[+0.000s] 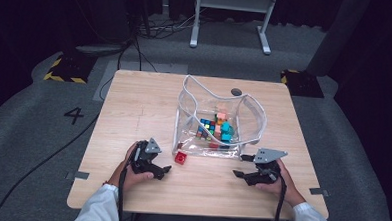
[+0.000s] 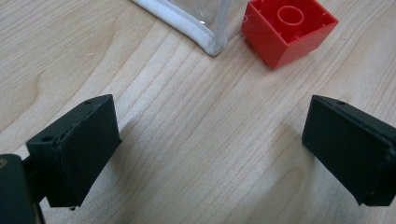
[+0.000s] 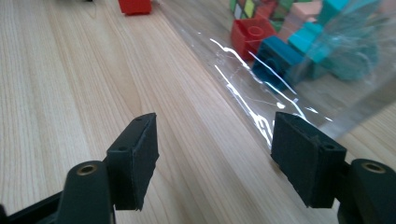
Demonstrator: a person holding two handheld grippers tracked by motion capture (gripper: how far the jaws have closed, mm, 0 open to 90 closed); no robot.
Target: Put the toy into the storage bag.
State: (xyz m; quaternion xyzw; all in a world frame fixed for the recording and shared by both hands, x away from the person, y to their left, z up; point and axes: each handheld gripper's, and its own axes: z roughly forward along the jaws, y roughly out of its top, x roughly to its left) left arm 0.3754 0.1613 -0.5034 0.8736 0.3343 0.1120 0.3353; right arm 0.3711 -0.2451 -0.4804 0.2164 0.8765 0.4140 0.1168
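A lone red brick (image 1: pixel 181 158) lies upside down on the wooden table (image 1: pixel 134 113), just outside the near left corner of a clear plastic bag (image 1: pixel 205 91). Inside the bag are several coloured bricks and a puzzle cube (image 1: pixel 206 127). My left gripper (image 1: pixel 165 170) rests on the table a little short of the red brick (image 2: pixel 289 30), open, with bare wood between its jaws (image 2: pixel 210 154). My right gripper (image 1: pixel 241 165) sits low at the bag's near right corner, open and empty (image 3: pixel 215 163). The bag's wall (image 3: pixel 289 98) lies just beyond its right-hand jaw, with red and teal bricks (image 3: pixel 275 53) behind it.
The bag's white-trimmed corner (image 2: pixel 205 39) lies next to the red brick. A dark round mark (image 1: pixel 236 92) sits near the table's far edge. Bare wood stretches over the table's left half. Cables and a white frame (image 1: pixel 231 12) stand on the floor beyond.
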